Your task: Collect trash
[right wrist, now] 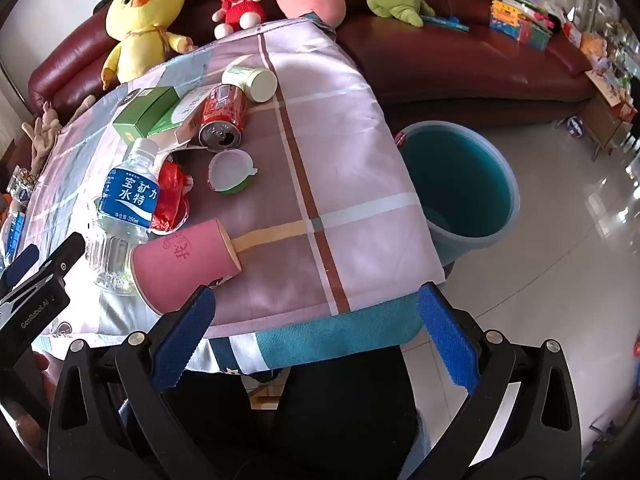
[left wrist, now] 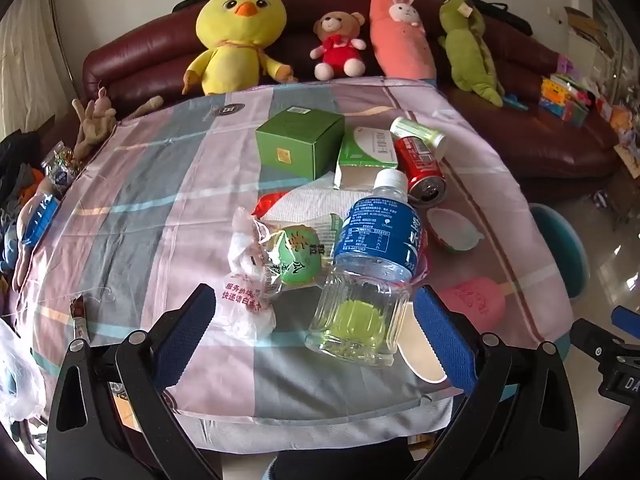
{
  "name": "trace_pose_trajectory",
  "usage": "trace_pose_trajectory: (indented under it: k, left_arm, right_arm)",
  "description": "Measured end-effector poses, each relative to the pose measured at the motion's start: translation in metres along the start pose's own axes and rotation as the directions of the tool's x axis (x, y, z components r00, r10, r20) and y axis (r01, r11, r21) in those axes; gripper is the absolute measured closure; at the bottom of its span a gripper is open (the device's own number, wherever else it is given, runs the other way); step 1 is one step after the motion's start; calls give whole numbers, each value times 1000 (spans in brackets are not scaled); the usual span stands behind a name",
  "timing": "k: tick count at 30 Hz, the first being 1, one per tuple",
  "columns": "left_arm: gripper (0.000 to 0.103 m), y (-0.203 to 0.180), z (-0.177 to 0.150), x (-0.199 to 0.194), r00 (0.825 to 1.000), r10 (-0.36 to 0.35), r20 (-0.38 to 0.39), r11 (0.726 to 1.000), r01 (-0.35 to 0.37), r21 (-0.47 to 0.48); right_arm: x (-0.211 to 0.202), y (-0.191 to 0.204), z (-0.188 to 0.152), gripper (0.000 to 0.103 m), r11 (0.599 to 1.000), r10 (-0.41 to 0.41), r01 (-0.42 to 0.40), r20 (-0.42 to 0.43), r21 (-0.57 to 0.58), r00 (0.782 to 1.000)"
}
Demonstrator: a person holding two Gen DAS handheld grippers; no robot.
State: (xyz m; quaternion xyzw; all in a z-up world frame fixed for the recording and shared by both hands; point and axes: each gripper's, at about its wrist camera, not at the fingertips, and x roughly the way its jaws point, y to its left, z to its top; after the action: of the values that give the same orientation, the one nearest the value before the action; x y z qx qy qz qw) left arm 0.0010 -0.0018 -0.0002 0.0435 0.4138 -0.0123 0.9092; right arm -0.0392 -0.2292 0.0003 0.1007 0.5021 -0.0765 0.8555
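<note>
Left gripper [left wrist: 314, 334] fingers spread wide, empty | right gripper [right wrist: 316, 338] likewise | water bottle [left wrist: 366, 264] lies lower centre on bench [left wrist: 140, 208]; light, slick, crushable – grip ribbed body | bin [right wrist: 460, 184] right.

The right gripper [right wrist: 314, 334] hangs over the near edge of the worktop [right wrist: 360, 184], fingers [right wrist: 186, 338] spread wide, nothing between them. Just ahead, a pink paper cup [right wrist: 184, 258] lies on its side, touching a clear water bottle [right wrist: 124, 208] with a blue label. Behind them sit a red wrapper [right wrist: 172, 196], a white lid [right wrist: 231, 170] and a tipped red can [right wrist: 223, 118]. A blue bucket [right wrist: 460, 184] stands on the floor just beside the worktop.
</note>
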Motion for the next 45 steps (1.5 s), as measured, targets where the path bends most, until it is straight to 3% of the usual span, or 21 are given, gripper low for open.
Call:
trace_pose_trajectory:
  k: [45]
  left_arm:
    - [4, 18, 0, 0, 1000, -20, 24, 1000, 20, -21]
  right_arm:
    - [0, -5, 2, 6, 1000, -11, 11, -5, 26, 1000]
